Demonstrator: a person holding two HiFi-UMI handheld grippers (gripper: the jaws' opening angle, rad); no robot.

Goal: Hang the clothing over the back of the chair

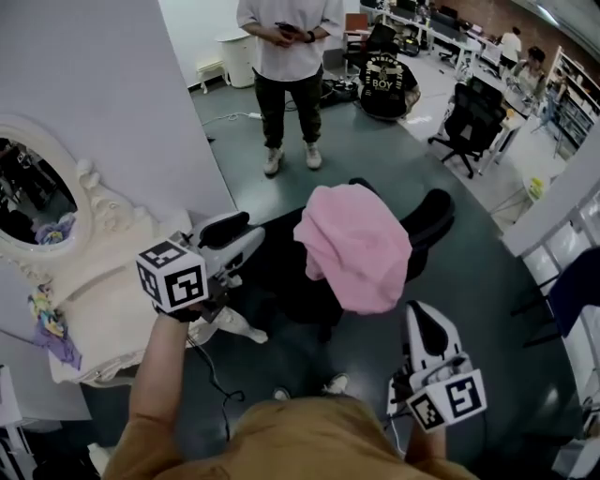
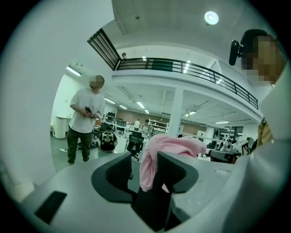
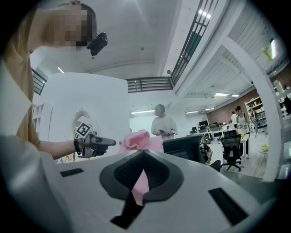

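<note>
Looks like a big open-plan office or lab hall, not a home. Holds rows of desks [image 1: 450, 28], black swivel chairs [image 1: 469, 117] and storage shelves [image 1: 570, 94] on a grey floor [image 1: 375, 159]. Rises two storeys, with a railed gallery [image 2: 182, 68] and round ceiling lights [image 2: 211, 17] overhead. Has people [image 1: 289, 56] standing and sitting among the workstations.

Bright even overhead light; ceiling lamp [image 2: 211, 17] glares; gripper views fisheye, dark corners; head view mildly soft.

Soft pink cloth garment [image 1: 356, 248] — matt black chair [image 1: 431, 217]
</note>
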